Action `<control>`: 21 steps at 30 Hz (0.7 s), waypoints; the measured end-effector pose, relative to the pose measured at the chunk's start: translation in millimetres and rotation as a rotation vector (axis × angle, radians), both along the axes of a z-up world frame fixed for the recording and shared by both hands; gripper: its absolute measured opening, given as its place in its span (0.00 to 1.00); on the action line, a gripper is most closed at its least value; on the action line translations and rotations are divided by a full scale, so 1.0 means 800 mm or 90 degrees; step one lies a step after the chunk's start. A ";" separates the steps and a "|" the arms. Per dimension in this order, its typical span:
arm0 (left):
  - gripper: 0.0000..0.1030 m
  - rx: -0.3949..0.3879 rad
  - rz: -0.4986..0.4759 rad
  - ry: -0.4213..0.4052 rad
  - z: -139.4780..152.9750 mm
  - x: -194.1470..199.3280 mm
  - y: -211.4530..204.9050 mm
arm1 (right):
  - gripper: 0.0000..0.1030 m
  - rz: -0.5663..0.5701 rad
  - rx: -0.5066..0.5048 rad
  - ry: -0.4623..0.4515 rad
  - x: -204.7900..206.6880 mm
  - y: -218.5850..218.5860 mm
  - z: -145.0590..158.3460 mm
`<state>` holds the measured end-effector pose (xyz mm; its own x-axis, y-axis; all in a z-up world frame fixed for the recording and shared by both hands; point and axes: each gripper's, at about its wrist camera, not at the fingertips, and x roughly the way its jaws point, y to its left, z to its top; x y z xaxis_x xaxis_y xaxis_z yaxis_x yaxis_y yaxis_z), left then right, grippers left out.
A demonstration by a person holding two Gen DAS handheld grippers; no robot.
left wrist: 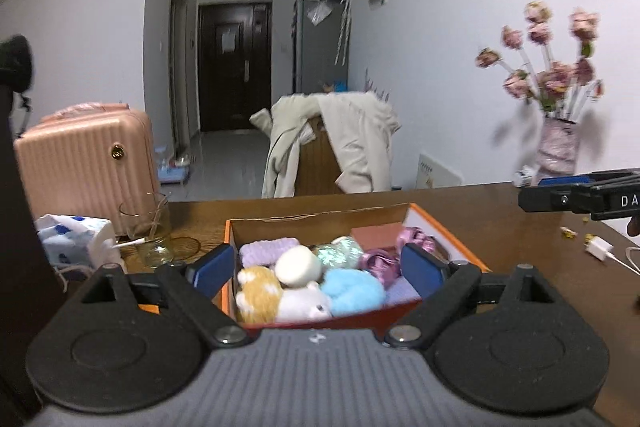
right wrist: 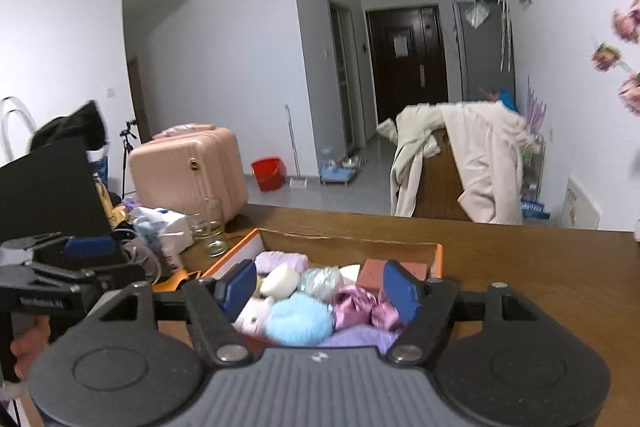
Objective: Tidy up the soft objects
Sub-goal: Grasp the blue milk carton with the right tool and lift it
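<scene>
Both grippers, left [left wrist: 318, 269] and right [right wrist: 319, 291], are hovering with jaws wide (nothing between them) over the box [left wrist: 448, 227] of soft toys [left wrist: 352, 291].

Both wrist views close above shared box [left wrist: 448, 227], facing hallway.

White walls [left wrist: 440, 7], grey tiled floor [right wrist: 352, 183], dark door [left wrist: 234, 67] down the hallway, coat-draped wooden chair [left wrist: 316, 163].

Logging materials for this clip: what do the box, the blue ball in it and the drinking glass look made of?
Box: seemingly cardboard, with a matte brown inside, an orange outside and a thin, slightly ragged rim. Blue ball: fuzzy plush or yarn, with a soft, fluffy, matte surface. Drinking glass: clear glass probably, see-through with shiny highlights; clear plastic can't be ruled out.
</scene>
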<state>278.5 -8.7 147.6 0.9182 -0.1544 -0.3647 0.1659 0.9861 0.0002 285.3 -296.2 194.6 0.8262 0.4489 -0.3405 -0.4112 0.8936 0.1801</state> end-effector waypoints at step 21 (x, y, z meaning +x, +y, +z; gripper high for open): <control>0.96 -0.010 0.026 -0.001 -0.082 -0.183 -0.037 | 0.87 -0.029 -0.039 0.004 -0.207 -0.020 -0.122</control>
